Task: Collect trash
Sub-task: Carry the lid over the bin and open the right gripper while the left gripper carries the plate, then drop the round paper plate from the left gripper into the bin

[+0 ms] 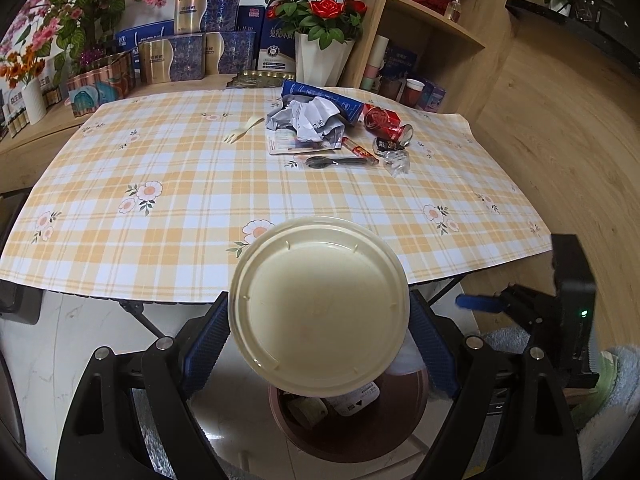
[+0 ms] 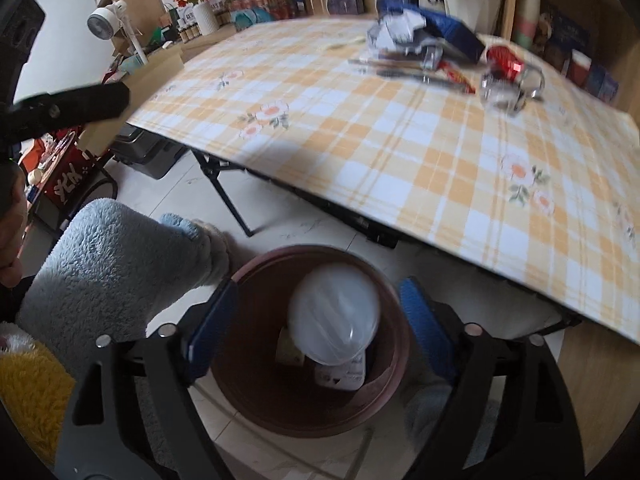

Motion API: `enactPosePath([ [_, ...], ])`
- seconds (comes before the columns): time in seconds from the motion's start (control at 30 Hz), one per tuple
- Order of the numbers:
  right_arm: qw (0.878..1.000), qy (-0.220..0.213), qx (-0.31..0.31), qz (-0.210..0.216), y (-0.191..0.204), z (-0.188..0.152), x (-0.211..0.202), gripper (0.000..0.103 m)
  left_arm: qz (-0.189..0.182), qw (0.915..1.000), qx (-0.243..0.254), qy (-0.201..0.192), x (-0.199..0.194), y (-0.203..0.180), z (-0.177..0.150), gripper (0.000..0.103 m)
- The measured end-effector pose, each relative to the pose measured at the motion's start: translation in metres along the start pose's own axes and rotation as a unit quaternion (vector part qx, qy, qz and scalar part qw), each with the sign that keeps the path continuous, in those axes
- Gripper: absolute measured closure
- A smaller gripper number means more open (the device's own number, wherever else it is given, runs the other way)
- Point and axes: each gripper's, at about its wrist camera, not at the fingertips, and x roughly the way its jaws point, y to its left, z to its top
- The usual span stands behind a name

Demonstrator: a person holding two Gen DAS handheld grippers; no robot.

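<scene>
Left claw (image 1: 320, 334) grips one cream round lid (image 1: 320, 304) between its pads, above a brown bin (image 1: 400, 436) on the floor below the counter's (image 1: 180, 208) near edge. Right claw (image 2: 316, 334) hangs wide open, empty, over that bin, where one clear lid (image 2: 334, 314) lies. Toward the far right corner: one fork (image 1: 243, 129), crumpled paper (image 1: 314, 118), one red can (image 1: 386, 124).

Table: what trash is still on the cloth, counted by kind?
Fork: 1
Spoon: 1
Can: 1
Blue box: 1
Paper wad: 1
Red packet: 1
Clear wrapper: 1
Flat packet: 1
Total: 8 that I can tell apart; more may be hidden underneath.
</scene>
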Motion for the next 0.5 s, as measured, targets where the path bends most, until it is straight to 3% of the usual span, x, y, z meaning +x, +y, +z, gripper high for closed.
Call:
enactPosePath([
  [0.2,0.998,-0.049,0.022,-0.037,-0.016,0.009,-0.020,0.012,-0.001,1.0000,0.003,0.005,0.004,0.000,-0.001,0.019],
  [0.5,0.984,-0.115,0.068,-0.114,-0.047,0.017,-0.048,0.009,-0.013,0.9993,0.012,0.032,0.018,-0.007,-0.009,0.019],
])
